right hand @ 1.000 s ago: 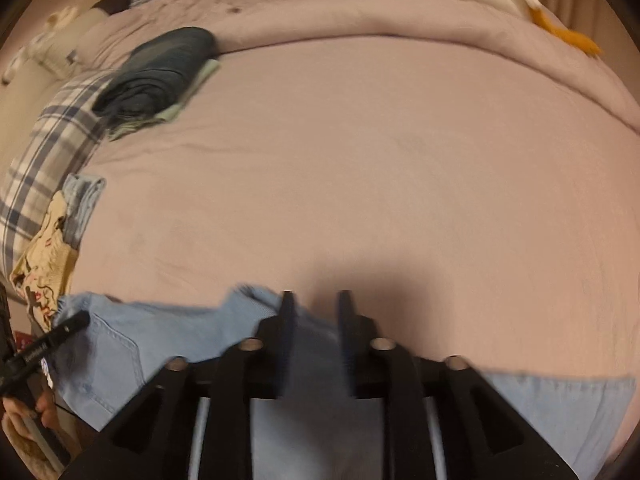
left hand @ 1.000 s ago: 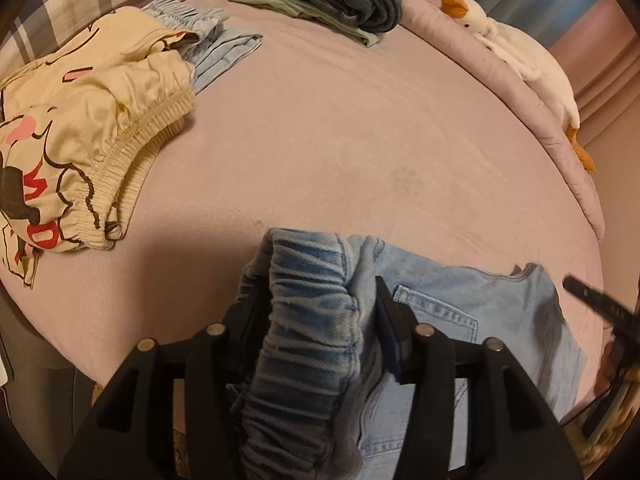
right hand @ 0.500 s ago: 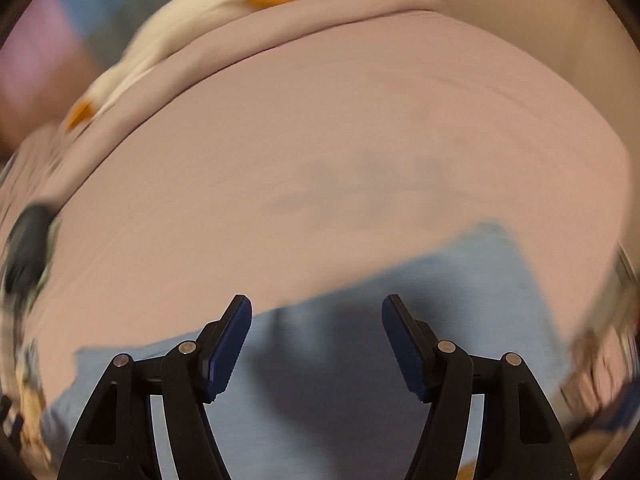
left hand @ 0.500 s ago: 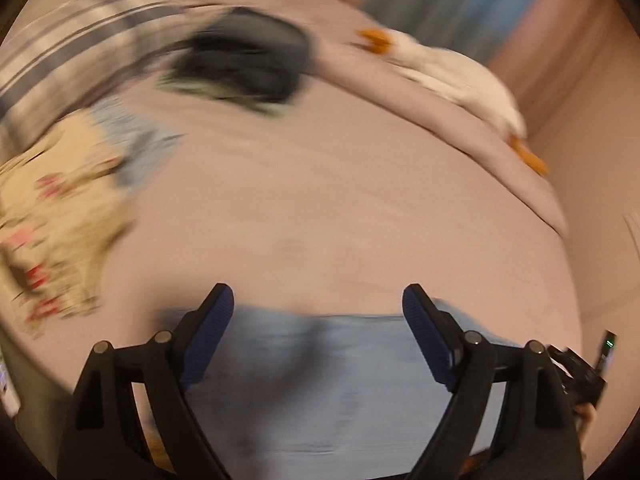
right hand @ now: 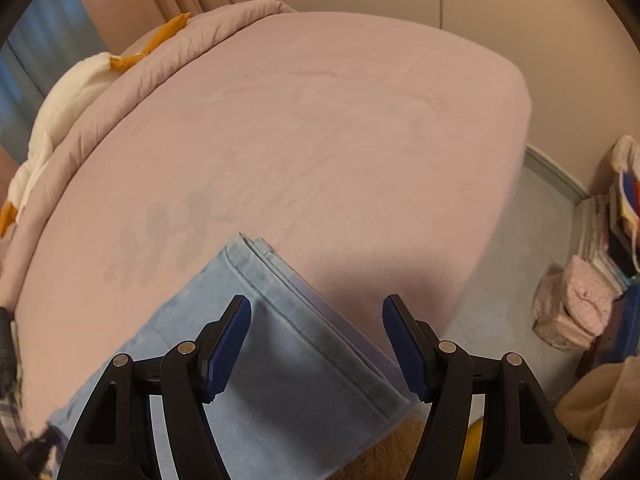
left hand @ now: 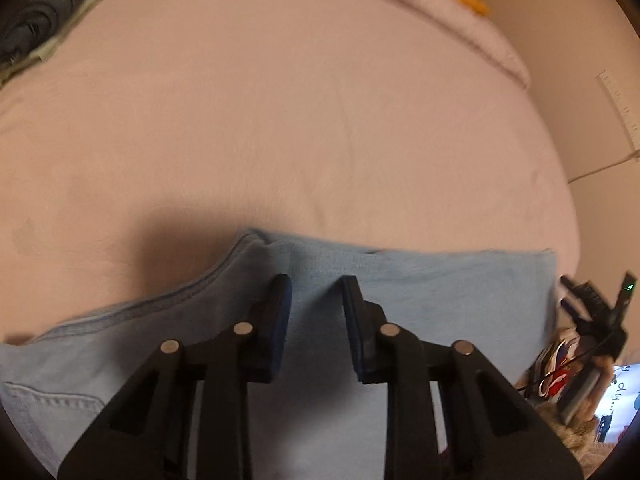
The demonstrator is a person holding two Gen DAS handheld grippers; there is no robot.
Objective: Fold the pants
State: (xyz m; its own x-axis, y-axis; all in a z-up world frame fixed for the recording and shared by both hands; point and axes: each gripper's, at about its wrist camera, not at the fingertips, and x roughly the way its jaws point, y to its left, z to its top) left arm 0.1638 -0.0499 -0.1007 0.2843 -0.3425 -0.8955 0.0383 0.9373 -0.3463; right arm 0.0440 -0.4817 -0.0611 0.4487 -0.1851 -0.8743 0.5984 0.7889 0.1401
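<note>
Light blue denim pants (left hand: 420, 292) lie flat along the near edge of a pink bed (left hand: 300, 120), legs stacked one on the other. My left gripper (left hand: 316, 292) hovers over the crotch area, its jaws partly open with a narrow gap and nothing between them. A back pocket (left hand: 52, 400) shows at lower left. In the right wrist view my right gripper (right hand: 316, 312) is wide open above the leg hems (right hand: 304, 292), which reach the bed's corner.
Folded dark clothes (left hand: 44, 4) sit at the bed's far left. A white goose plush (right hand: 60, 96) lies on the rolled duvet (right hand: 160, 68). Beyond the bed's right edge are floor (right hand: 520, 240), stacked books (right hand: 612, 232) and a pink bundle (right hand: 580, 300).
Both grippers let go of the pants and opened. The left one swung right from the waistband to the crotch and narrowed its jaws; the right one swung right to the hems.
</note>
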